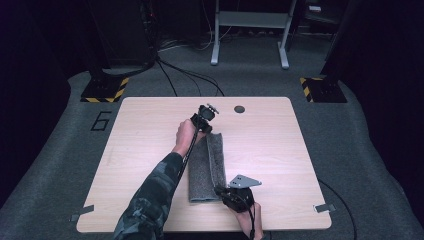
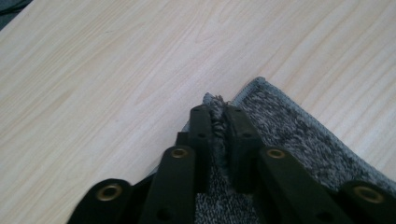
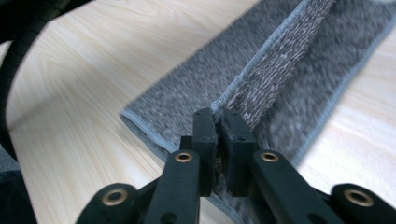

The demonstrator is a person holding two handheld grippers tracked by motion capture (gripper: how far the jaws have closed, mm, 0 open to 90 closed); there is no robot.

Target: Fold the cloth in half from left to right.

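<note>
Item under handling: a grey towel, folded lengthwise into a narrow strip, lying near the middle of the tabletop and running from the far side toward the person's edge.

Left gripper: at the far end of the strip. In the left gripper view the jaws stand nearly together with a towel corner between them; the fabric edge is pinched, though the hold looks light. Right gripper: at the near end. In the right gripper view the jaws are almost closed on the hemmed towel edge, the upper layer rising slightly toward them.

Judgement on the step in hand: the folded layer appears to be being laid down onto the lower layer. To do it well:
- bring both ends down level with each other, so the top layer settles without skew
- line the hemmed edge up with the edge beneath before letting go
- part the jaws only once the cloth rests flat, then draw straight back, so the pile does not catch and drag the fold open

Risk, as judged: a corner snagging on a jaw would lift the layer again.

Containers: nothing that could hold anything stands on the tabletop; its surface carries one small round dark hole near the far edge
</note>
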